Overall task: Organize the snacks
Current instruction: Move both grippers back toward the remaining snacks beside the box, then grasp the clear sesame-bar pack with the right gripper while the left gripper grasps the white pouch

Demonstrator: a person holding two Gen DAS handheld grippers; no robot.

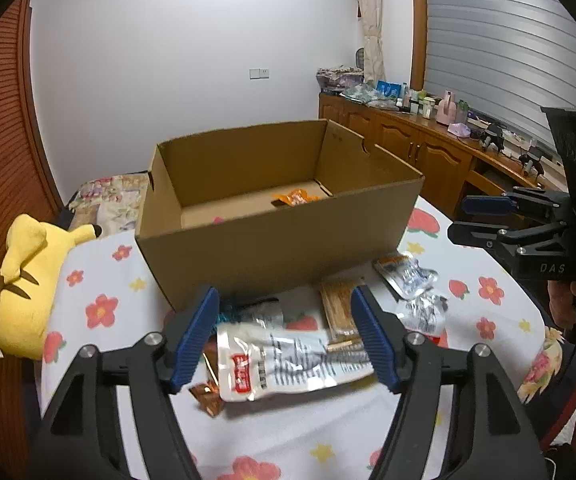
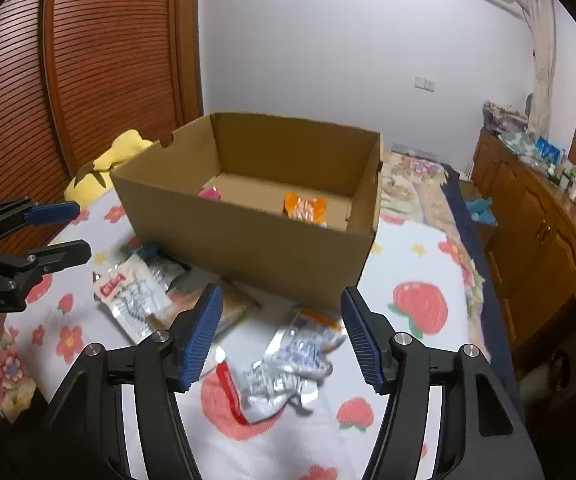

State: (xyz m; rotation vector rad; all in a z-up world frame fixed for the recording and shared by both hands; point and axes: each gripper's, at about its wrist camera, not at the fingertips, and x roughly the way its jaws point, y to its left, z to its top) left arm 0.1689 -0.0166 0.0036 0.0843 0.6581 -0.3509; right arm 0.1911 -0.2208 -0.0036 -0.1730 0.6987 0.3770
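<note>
Snacks: two in cardboard box (image 2: pixel 248 248), several outside.

Both tools held out, jaws apart, nothing gripped

The left tool (image 1: pixel 286 334) tilts downward with its blue pads spread wide; the right tool (image 2: pixel 282 334) tilts downward likewise, jaws parted and empty; a hand (image 1: pixel 567 304) grips the right tool's handle.
</note>
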